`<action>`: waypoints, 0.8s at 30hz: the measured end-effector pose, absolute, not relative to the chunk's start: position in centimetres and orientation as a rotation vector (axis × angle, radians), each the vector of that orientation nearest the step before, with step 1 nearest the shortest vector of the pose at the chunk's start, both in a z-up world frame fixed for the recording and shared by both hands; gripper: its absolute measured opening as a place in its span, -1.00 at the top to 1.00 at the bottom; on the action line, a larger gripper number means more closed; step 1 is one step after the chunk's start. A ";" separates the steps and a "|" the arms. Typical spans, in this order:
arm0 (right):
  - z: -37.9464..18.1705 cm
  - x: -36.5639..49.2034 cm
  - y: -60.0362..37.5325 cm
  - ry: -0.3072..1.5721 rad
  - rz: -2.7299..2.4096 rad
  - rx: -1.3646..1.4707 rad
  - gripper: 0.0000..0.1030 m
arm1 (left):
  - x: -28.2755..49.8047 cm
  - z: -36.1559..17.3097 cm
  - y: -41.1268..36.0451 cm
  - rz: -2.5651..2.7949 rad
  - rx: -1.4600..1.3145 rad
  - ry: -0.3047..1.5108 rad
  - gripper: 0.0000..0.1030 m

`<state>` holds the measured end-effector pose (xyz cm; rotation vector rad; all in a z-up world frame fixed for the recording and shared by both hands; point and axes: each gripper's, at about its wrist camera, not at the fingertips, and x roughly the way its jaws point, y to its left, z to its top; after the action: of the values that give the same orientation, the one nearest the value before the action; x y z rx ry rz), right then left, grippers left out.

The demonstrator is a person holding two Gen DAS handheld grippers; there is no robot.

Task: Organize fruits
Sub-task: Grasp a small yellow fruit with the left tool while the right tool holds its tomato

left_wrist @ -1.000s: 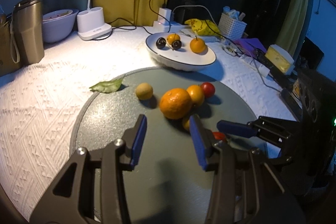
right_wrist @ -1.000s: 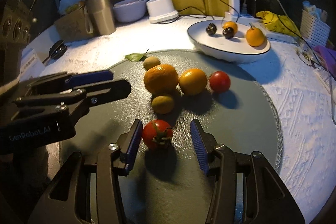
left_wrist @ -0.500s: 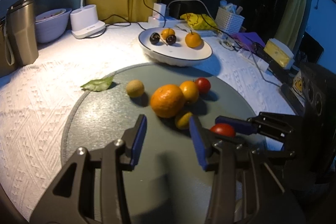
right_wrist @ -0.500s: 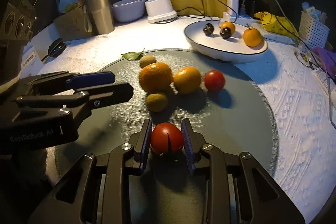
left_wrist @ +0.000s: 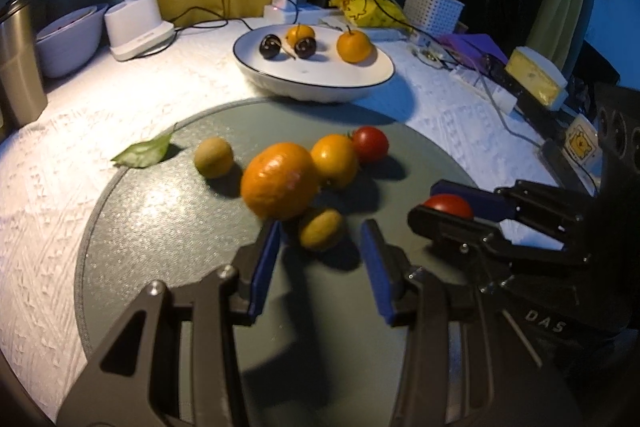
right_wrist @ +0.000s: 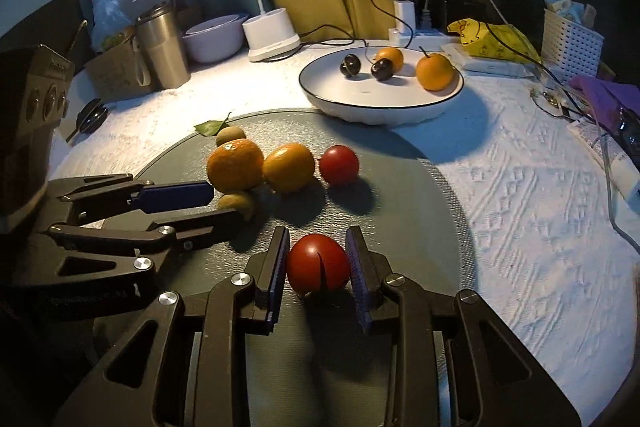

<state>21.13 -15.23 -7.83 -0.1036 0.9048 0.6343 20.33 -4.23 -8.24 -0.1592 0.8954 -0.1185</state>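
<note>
My right gripper (right_wrist: 318, 263) is shut on a red tomato (right_wrist: 318, 267) and holds it just above the grey round mat (right_wrist: 400, 211); it also shows in the left wrist view (left_wrist: 448, 205). My left gripper (left_wrist: 320, 239) is open, its jaws on either side of a small yellow-green fruit (left_wrist: 320, 229) on the mat. Beside it lie a big orange (left_wrist: 280, 181), a smaller orange (left_wrist: 334, 161), a second red tomato (left_wrist: 370, 144) and another yellow-green fruit (left_wrist: 213, 159). The white plate (right_wrist: 360, 107) behind holds two oranges and two dark cherries.
A green leaf (left_wrist: 140, 153) lies at the mat's far left edge. A steel tumbler (right_wrist: 162, 47), a white bowl (right_wrist: 212, 41) and a lamp base (right_wrist: 270, 35) stand at the back left. Cables, a yellow bag (right_wrist: 488, 35) and a white basket (right_wrist: 572, 43) crowd the back right.
My right gripper closed on the red tomato and lifted it slightly. My left gripper moved forward until its open jaws straddle the small yellow-green fruit.
</note>
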 end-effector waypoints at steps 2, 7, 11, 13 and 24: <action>-7.8 21.2 -15.4 0.902 0.634 -0.098 0.40 | 20.6 -8.4 -4.4 -0.110 -0.155 0.902 0.15; -7.6 21.5 -15.7 0.894 0.634 -0.091 0.40 | 21.0 -8.8 -4.7 -0.115 -0.147 0.908 0.23; -7.5 21.5 -15.9 0.889 0.629 -0.089 0.40 | 21.2 -8.9 -4.7 -0.119 -0.140 0.910 0.50; -7.4 21.5 -15.9 0.888 0.627 -0.091 0.40 | 21.1 -8.9 -4.8 -0.127 -0.141 0.910 0.50; -6.3 21.3 -15.4 0.864 0.624 -0.106 0.40 | 20.4 -7.0 -4.4 -0.162 -0.140 0.867 0.50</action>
<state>21.27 -15.37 -6.29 -0.1060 0.8642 0.6238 20.35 -4.42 -6.99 -0.1401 0.8672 -0.1625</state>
